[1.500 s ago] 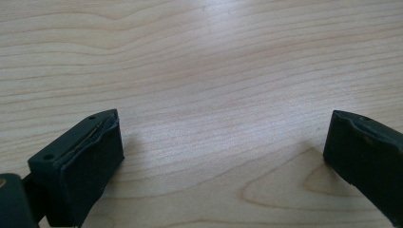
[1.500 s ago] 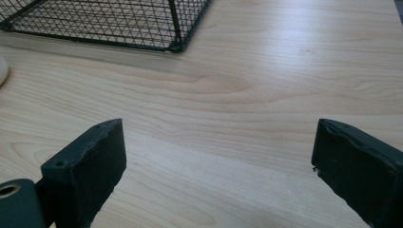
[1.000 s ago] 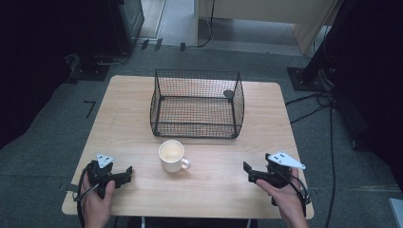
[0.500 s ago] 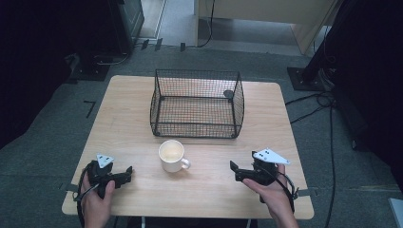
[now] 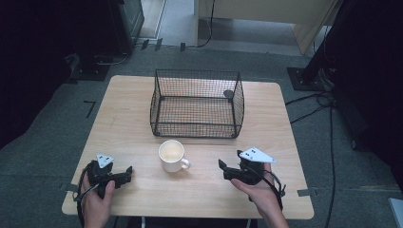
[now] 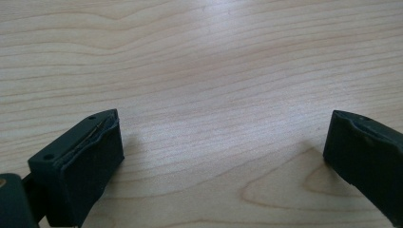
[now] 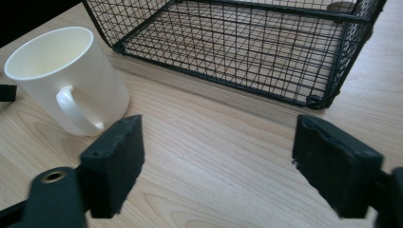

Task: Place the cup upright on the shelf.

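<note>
Cream mug [image 5: 171,155] upright on table [image 5: 133,128], just before wire basket [image 5: 197,103]. Right gripper [image 5: 223,167] right of mug, jaws wide, empty. Left gripper [image 5: 127,172] left of mug, jaws wide, empty.

Lab or test room, bare wooden table [image 5: 142,118] on grey carpet [image 5: 43,142], floor cables [image 5: 309,102], equipment stands [image 5: 304,78]

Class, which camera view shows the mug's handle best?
The right gripper view: the white mug is close, its handle facing the camera. In the high view the mug is small, its handle a stub.
</note>
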A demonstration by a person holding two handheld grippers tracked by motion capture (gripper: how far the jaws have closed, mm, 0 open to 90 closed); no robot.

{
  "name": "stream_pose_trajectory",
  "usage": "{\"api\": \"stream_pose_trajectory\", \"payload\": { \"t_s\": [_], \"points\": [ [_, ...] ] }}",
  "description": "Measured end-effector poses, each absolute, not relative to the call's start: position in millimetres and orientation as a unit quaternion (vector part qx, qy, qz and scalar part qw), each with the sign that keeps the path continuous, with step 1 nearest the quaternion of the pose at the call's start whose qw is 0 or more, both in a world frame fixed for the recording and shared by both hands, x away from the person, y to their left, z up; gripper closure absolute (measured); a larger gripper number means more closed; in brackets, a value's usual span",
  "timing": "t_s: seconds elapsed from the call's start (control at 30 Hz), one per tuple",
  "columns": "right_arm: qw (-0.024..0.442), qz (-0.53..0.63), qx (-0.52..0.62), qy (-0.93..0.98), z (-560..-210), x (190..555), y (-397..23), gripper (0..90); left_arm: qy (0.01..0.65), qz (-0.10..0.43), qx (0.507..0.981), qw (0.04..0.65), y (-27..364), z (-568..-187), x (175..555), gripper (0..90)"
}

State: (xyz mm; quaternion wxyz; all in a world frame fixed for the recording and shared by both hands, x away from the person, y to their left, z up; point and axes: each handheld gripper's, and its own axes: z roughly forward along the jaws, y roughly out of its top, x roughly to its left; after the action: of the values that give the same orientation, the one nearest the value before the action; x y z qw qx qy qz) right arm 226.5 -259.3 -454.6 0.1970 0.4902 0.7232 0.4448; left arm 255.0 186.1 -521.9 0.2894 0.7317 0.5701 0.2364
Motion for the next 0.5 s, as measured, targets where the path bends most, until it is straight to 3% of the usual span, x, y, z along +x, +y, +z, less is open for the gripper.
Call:
{"api": "stream_pose_trajectory", "payload": {
  "t_s": [0.3,0.5],
  "points": [
    [0.183,0.454,0.468,0.735,-455,227,-243,35.2,0.570,0.236,0.732,0.289,186,-522,255,0.0],
    [0.185,0.453,0.445,0.750,-457,228,-231,37.7,0.570,0.236,0.732,0.289,186,-522,255,0.0]
  ]
}}
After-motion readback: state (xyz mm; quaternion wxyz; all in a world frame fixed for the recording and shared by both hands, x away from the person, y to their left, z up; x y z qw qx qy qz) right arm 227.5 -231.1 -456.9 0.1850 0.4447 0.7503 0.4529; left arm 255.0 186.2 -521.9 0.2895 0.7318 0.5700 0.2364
